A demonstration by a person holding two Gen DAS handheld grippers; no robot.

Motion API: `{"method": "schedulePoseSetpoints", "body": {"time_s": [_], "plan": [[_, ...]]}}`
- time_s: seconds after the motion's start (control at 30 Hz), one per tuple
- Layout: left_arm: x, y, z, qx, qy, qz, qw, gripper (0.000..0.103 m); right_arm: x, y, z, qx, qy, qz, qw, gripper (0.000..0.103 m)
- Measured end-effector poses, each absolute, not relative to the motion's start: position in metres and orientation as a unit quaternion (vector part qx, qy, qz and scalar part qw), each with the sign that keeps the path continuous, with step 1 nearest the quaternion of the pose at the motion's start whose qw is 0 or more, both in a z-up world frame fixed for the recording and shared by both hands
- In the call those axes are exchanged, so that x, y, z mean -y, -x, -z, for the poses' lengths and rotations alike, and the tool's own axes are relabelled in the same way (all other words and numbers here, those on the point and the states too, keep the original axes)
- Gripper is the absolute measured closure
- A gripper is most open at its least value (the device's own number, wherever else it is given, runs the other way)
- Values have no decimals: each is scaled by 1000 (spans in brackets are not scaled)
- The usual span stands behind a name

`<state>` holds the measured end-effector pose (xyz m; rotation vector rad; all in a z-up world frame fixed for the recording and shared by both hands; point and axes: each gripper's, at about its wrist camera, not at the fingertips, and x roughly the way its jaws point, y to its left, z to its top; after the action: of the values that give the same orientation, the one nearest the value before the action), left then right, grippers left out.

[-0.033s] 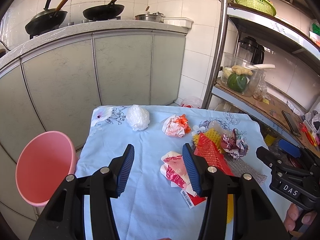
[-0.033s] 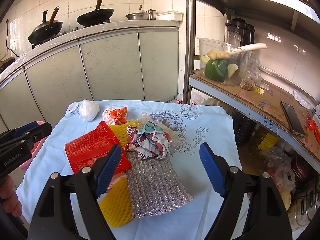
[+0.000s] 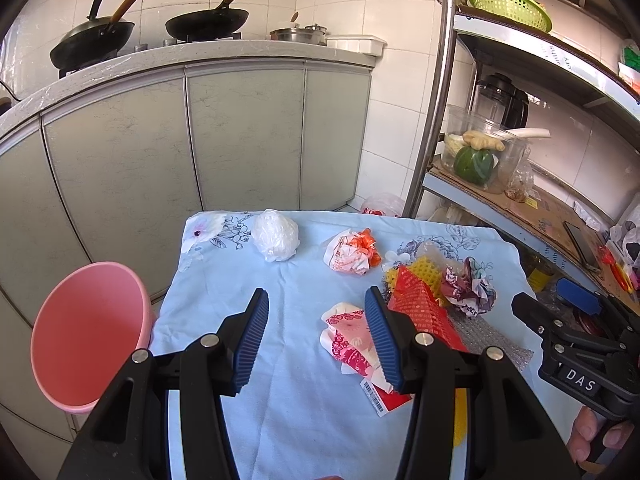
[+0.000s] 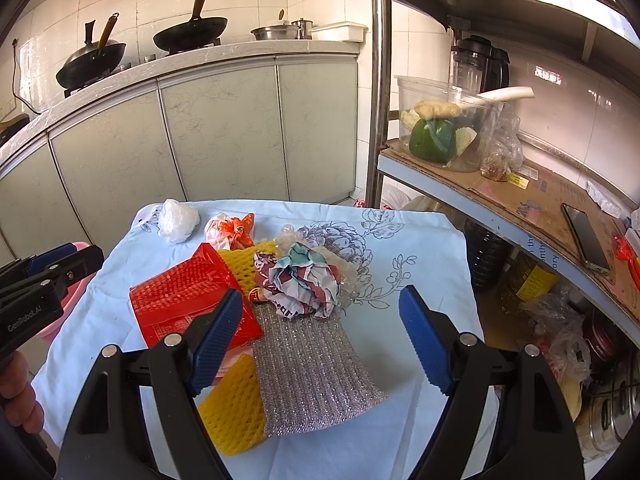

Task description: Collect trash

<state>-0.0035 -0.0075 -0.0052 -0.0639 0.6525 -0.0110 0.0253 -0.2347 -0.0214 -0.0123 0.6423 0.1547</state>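
Observation:
Trash lies on a table under a light blue cloth (image 3: 240, 280): a white plastic ball (image 3: 275, 240), an orange-white crumpled wrapper (image 3: 352, 254), a red-white wrapper (image 3: 350, 340), a red net bag (image 4: 188, 296), yellow foam netting (image 4: 232, 412), a crumpled coloured paper ball (image 4: 304, 280) and a silver sheet (image 4: 312, 360). My left gripper (image 3: 316, 294) hovers open over bare cloth, with the red-white wrapper just under its right finger. My right gripper (image 4: 320, 292) is open above the silver sheet, and the paper ball sits just beyond its fingertips. Neither holds anything.
A pink bin (image 3: 88, 336) stands on the floor off the table's left edge. A metal rack with a steel pole (image 3: 436, 100) rises close on the right, holding a clear tub of vegetables (image 4: 440, 128) and a phone (image 4: 586, 240). Grey cabinets (image 3: 240, 132) stand behind the table.

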Motion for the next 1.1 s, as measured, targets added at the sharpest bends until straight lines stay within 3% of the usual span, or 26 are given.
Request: {"method": "schedulePoseSetpoints", "body": {"time_s": [1.1], "plan": [[27, -1, 4, -339, 37, 145, 929, 53, 247, -36, 37, -330, -16, -77, 941, 22]]}}
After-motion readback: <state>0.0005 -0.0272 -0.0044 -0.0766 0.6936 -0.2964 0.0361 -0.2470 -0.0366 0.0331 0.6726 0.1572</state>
